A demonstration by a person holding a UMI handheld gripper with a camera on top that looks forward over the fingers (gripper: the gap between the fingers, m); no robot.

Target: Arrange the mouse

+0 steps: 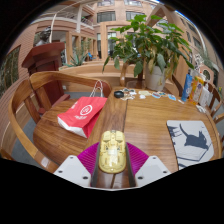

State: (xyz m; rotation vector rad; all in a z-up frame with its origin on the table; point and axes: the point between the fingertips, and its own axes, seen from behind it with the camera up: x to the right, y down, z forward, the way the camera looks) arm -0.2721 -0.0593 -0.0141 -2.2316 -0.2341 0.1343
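Note:
A pale gold computer mouse (pixel 112 147) sits between my two fingers, its nose pointing away from me. My gripper (pixel 112 158) is shut on the mouse, with the magenta pads (pixel 92 157) pressing on both of its sides. The mouse is held over the near part of the wooden table (pixel 140 120). A grey mouse pad with a black figure (pixel 190 141) lies on the table ahead and to the right of the fingers.
A red paper bag (pixel 82 114) lies on the table ahead to the left. A potted plant (pixel 152 55) stands at the table's far side, with small items (pixel 127 94) near it. Wooden chairs (pixel 30 100) stand at the left.

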